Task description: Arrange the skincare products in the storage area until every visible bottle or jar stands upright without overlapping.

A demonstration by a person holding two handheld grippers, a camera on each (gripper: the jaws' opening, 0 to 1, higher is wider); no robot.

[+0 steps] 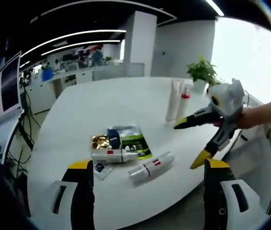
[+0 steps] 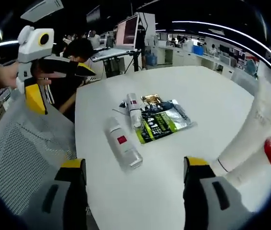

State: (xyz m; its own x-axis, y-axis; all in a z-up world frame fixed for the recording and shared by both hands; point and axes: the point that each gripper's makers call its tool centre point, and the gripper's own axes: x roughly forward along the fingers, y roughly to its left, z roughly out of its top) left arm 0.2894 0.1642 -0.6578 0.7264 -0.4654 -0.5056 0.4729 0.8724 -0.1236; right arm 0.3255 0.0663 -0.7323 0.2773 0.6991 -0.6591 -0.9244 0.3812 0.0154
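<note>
Two white bottles with red labels lie on their sides on the white table (image 1: 92,100): one (image 1: 151,166) near the front edge, one (image 1: 114,155) beside a green sachet pack (image 1: 133,139) and a gold packet (image 1: 100,142). A white tube (image 1: 174,105) and a red-capped bottle (image 1: 184,108) stand upright further back. My left gripper (image 1: 148,164) is open, hovering short of the lying bottles. My right gripper (image 1: 187,146) is open in the air beside the upright pair. In the right gripper view the lying bottles (image 2: 122,143) (image 2: 134,111) are ahead, with the tube (image 2: 250,139) close on the right and the right gripper (image 2: 134,165) open.
A potted plant (image 1: 201,72) stands behind the upright tube. A grey mesh chair (image 2: 25,158) sits at the table edge below the left gripper (image 2: 59,85). A person in dark clothes (image 2: 73,52) sits behind it. A monitor (image 1: 8,86) stands off the table.
</note>
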